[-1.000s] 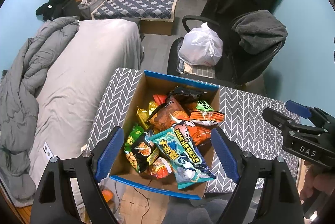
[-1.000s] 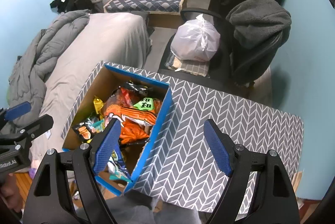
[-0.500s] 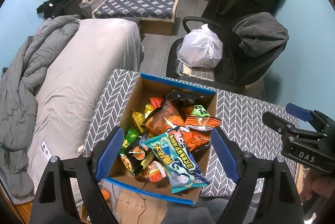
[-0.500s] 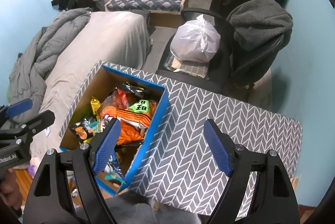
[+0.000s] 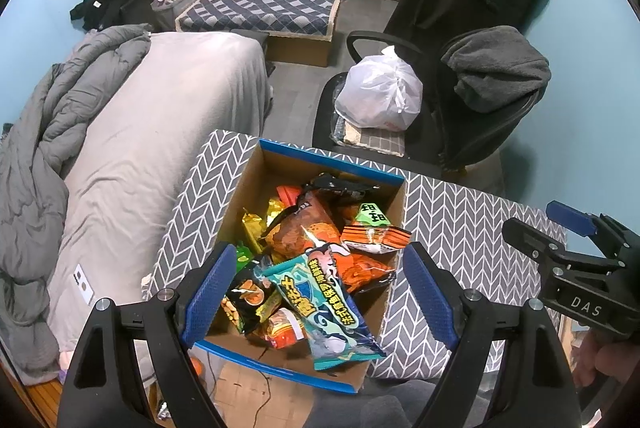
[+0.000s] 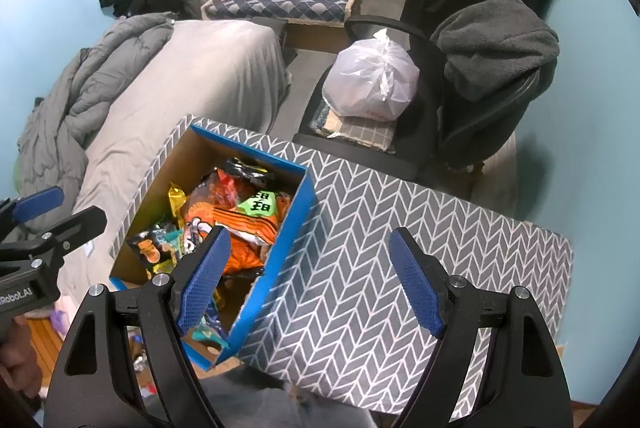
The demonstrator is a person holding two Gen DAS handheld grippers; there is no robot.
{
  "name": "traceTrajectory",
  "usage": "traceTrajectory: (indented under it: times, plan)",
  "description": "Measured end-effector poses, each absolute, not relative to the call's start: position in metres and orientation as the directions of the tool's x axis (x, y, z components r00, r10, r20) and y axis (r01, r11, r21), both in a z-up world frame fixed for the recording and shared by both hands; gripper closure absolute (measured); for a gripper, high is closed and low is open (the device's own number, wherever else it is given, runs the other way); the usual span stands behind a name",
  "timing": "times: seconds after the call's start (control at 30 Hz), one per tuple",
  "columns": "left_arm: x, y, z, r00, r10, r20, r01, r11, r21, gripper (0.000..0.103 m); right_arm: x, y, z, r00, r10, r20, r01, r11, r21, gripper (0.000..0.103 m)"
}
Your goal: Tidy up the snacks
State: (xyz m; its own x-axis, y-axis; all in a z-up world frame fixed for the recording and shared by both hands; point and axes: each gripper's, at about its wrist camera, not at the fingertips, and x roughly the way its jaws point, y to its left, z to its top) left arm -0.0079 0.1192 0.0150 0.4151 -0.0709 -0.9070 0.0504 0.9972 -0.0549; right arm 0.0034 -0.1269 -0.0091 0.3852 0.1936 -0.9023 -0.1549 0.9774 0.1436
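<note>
A blue-rimmed cardboard box point(image 5: 332, 158) full of snack bags stands on the left part of a grey chevron table point(image 5: 460, 224); it also shows in the right wrist view point(image 6: 298, 212). On top lie a teal bag point(image 5: 320, 302), a brown bag point(image 5: 304, 228) and an orange bag with a green label point(image 5: 374, 228). My left gripper point(image 5: 318, 292) is open and empty above the box's near half. My right gripper point(image 6: 310, 280) is open and empty, above the box's right wall and the table point(image 6: 400, 228).
A grey bed point(image 5: 160, 116) with a rumpled duvet lies left of the table. Behind the table stands a black office chair point(image 5: 440, 100) with a white plastic bag point(image 5: 380, 96) on its seat and a grey fleece over its back.
Both grippers have drawn back and up a little, so the box and table look smaller and lower in view. Both stayed open. The snacks have not moved.
</note>
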Motion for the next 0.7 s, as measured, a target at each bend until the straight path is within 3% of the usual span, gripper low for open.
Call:
traceTrajectory:
  times: [0.7]
  plan:
    - [-0.011,0.100,0.018,0.406,-0.056,-0.912,0.044,0.998,-0.042,0.017,-0.001,-0.142,-0.009,0.383,0.194,-0.903,-0.149,0.978,0.147,0.022]
